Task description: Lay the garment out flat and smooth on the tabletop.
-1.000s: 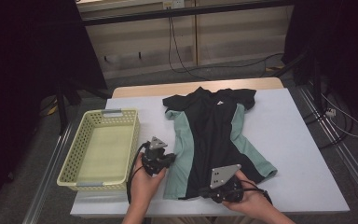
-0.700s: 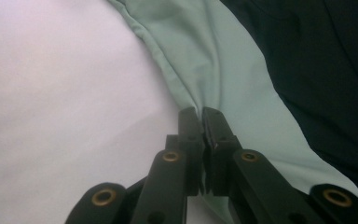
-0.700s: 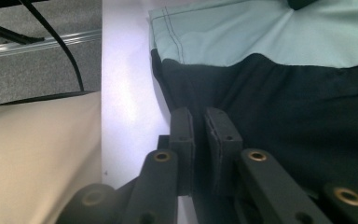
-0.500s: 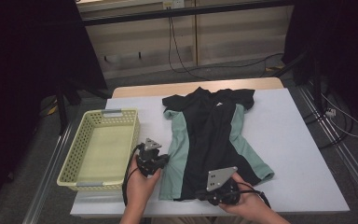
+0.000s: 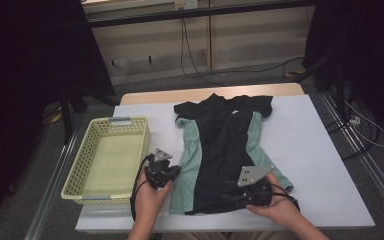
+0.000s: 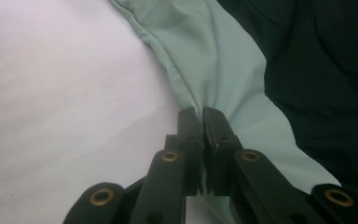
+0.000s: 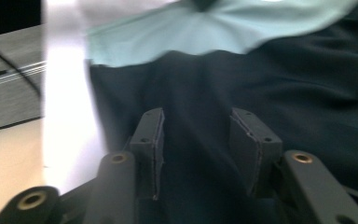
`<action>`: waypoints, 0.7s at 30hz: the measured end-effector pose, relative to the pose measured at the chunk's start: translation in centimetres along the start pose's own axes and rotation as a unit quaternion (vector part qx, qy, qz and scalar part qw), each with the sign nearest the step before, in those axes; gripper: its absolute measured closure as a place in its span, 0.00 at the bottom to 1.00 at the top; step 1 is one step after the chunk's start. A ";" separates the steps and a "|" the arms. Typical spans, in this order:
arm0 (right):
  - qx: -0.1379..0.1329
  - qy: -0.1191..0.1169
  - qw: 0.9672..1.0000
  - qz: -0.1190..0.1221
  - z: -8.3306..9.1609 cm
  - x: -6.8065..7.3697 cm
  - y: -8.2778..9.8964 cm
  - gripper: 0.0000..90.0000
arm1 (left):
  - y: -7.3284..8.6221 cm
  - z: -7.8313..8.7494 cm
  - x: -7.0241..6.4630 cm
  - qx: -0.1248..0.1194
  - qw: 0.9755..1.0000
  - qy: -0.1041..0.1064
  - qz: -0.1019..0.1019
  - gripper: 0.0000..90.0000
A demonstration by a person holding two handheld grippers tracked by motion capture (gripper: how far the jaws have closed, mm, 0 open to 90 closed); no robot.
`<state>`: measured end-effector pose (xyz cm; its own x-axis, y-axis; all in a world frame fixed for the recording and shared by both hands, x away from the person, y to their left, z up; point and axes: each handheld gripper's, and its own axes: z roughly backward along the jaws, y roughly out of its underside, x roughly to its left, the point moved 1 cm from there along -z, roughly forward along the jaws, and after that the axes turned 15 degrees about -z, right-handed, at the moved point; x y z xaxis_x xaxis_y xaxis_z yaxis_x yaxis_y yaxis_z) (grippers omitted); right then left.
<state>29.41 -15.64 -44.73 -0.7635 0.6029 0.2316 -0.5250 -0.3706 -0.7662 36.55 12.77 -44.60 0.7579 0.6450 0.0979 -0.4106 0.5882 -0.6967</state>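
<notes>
A black and mint-green shirt [image 5: 220, 145] lies flat on the white table [image 5: 320, 165], just right of the yellow basket [image 5: 107, 157]. The left gripper [image 5: 172, 171], between basket and shirt, has its 2 jaws clamped on the shirt's mint side edge [image 6: 193, 100]. The right gripper [image 5: 228, 192], at the shirt's near hem on the side away from the basket, has just been opening: its jaws stand apart over the black cloth [image 7: 196, 154], pinching nothing.
</notes>
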 end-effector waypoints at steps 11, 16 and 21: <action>-0.033 0.127 0.987 -0.095 4.1 -6.5 0.8 0.57 | -0.1 0.2 0.1 0.001 1.000 0.001 0.004 0.97; -0.052 0.181 0.973 -0.131 5.6 -8.8 1.5 0.57 | 0.0 0.1 0.1 0.006 1.000 0.008 0.001 0.97; -0.051 0.208 0.965 -0.149 6.2 -10.0 2.0 0.58 | -0.1 0.1 0.1 0.004 1.000 0.011 0.005 0.97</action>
<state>33.65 -26.77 -44.87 -0.3565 0.9112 0.2066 -0.6422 -0.0783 -0.7625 36.61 12.87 -44.47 0.7649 0.6397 0.0750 -0.4223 0.5859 -0.6916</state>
